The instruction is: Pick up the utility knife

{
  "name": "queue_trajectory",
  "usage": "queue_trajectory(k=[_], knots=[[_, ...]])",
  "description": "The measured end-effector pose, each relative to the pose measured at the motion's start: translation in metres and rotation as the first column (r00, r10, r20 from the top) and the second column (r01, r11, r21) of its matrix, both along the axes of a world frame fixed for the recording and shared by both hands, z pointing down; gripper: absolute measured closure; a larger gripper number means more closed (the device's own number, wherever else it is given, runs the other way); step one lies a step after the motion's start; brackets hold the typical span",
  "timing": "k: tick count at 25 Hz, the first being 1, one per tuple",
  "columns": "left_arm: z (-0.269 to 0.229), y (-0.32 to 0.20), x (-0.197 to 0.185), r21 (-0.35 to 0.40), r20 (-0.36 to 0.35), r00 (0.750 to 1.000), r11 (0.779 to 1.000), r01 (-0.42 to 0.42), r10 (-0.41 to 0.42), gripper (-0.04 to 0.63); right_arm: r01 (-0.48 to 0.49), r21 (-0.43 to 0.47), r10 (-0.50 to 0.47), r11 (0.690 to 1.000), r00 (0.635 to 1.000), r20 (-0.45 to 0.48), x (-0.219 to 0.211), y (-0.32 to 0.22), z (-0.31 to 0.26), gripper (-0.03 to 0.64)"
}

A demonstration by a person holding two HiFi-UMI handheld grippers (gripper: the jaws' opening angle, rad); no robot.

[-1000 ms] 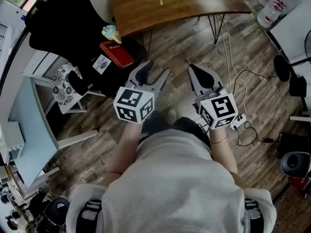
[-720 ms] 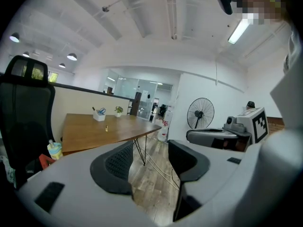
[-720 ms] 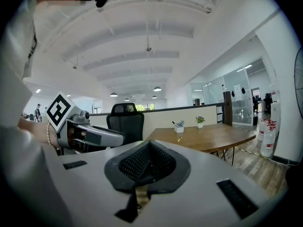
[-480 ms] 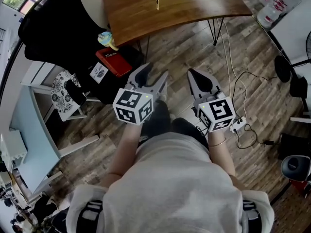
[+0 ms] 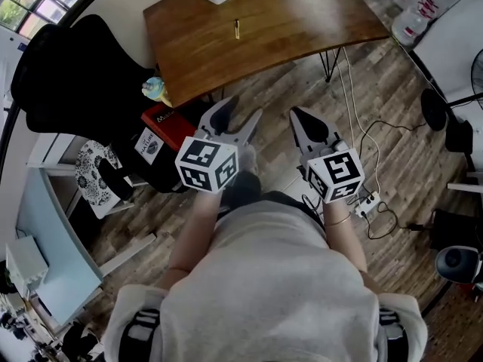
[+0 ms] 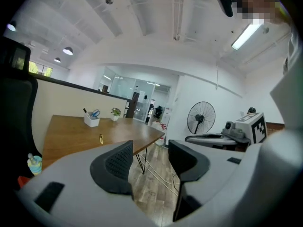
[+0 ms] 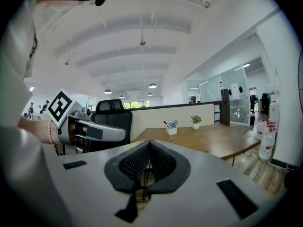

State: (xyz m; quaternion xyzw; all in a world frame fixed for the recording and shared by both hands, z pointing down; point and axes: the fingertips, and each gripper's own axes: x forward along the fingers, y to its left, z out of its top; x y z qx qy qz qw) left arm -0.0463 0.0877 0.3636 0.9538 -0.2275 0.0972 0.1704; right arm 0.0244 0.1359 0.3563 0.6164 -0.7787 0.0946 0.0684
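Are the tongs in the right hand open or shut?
Shut. In the right gripper view the right tongs have their two black pads touching at the tips, with nothing held between them.

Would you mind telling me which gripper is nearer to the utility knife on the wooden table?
Left. The left gripper is nearly in line with the utility knife, short of it; the right gripper sits farther right.

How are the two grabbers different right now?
The left gripper has its jaws apart; the right gripper has its jaws pressed together. The left gripper is nearer the black chair; the right gripper, the white power strip. Both hold nothing and point toward the wooden table.
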Motion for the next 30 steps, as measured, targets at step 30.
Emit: queue_trajectory(k=[30], knots=[[0.014, -0.193, 0.031, -0.074, -0.030, 0.999, 0.997, -0.020, 0.018, 0.379, -0.012, -0.045, 0.010, 0.999, 0.999, -0.043, 0.027, -0.197, 0.001, 0.604]])
